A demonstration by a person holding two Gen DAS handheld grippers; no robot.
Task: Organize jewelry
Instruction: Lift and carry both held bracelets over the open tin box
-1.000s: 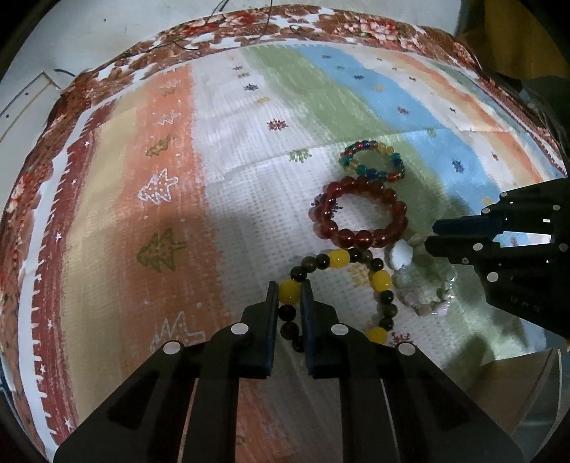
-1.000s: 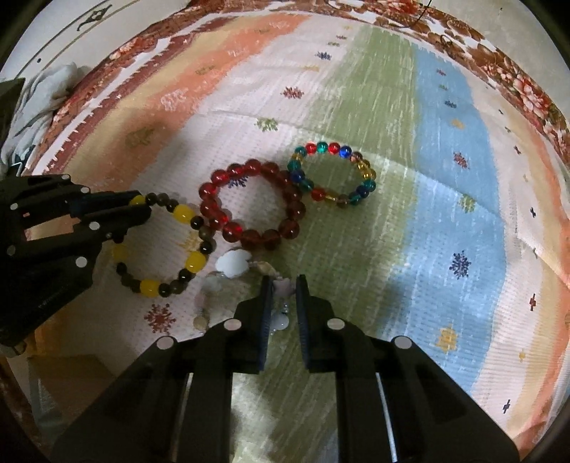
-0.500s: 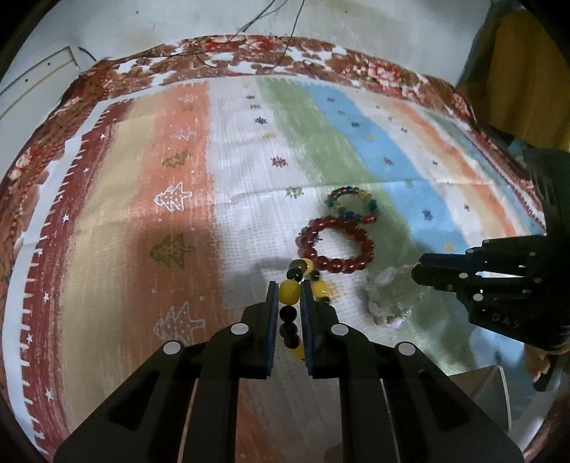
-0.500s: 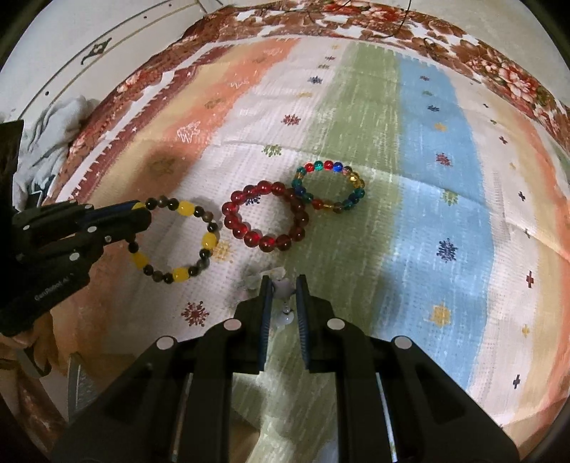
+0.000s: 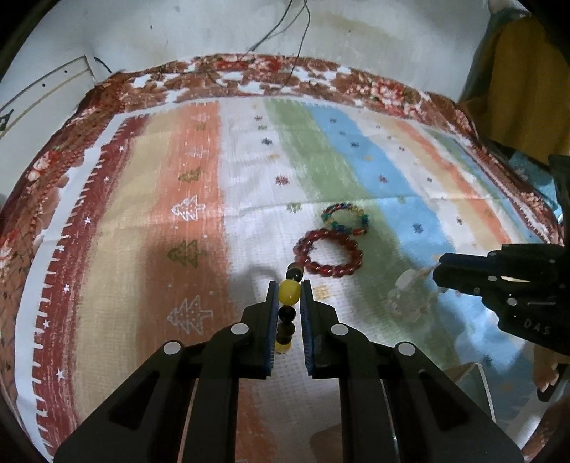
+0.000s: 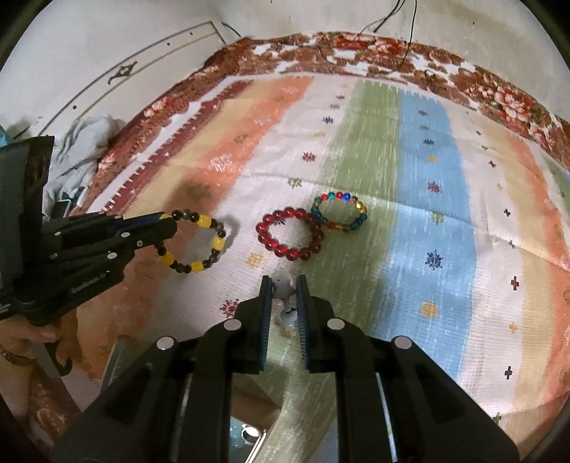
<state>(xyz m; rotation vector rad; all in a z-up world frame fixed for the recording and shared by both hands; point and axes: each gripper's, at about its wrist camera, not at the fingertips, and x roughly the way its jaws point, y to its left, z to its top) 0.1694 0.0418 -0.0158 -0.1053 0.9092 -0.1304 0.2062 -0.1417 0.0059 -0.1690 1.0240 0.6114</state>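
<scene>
Left gripper [image 5: 288, 297]: its black fingers were clamped on a yellow bead of the yellow-and-dark beaded bracelet [image 6: 194, 242], low in the centre of the left wrist frame.
Yellow-and-dark bracelet: in the right wrist view it hung as a ring off that gripper's tips at middle left, with what looked like its shadow on the cloth beside it.
Right gripper [image 6: 284, 286]: its fingers were pinched on the pale translucent stone bracelet [image 6: 285, 295], bottom centre of its own frame; the piece was blurred in the left wrist view, at right of centre.
Red glass bead bracelet [image 5: 329, 253]: lay flat on the cloth, centre of frame.
Multicoloured bead bracelet [image 5: 345, 220]: lay just behind the red one, apparently touching it.
Striped woven cloth with a red floral border [image 5: 185, 171]: covered the whole surface under everything.
Wall: black wires [image 5: 285, 28] hung at the top of the frame.
</scene>
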